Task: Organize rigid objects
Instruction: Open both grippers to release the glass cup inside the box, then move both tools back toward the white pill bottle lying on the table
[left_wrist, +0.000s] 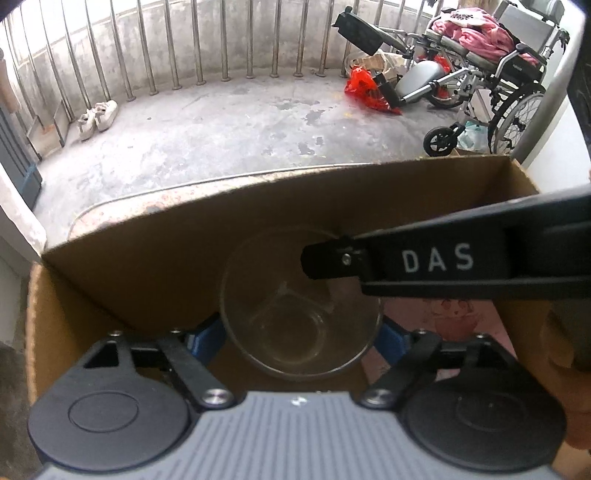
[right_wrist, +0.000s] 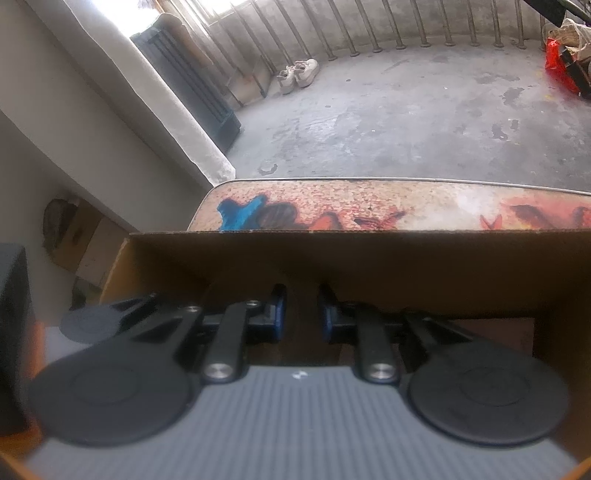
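A: Where is the glass (left_wrist: 301, 306) right now?

B: Inside the cardboard box (left_wrist: 155, 258), upright, mouth facing up, close to the box's far wall. It sits between the blue pads of the left gripper (left_wrist: 301, 332).

A: Is that gripper squeezing it?

B: Its jaws stand wide, one pad at each side of the glass. The glass hides most of both pads, so I cannot tell whether they touch it or stand just clear.

A: And the right gripper (right_wrist: 300, 314)?

B: It also reaches down into the box, and its jaws are nearly closed, only a narrow gap between the blue pads with nothing in it. From the left wrist view, its black finger crosses above the glass rim.

A: What does the box stand on?

B: A counter (right_wrist: 332, 210) with a worn, painted top. Beyond it lies a concrete floor (left_wrist: 229, 122) with a pair of pale shoes (left_wrist: 98, 118) by the railing and a wheelchair (left_wrist: 491, 81) off to the right.
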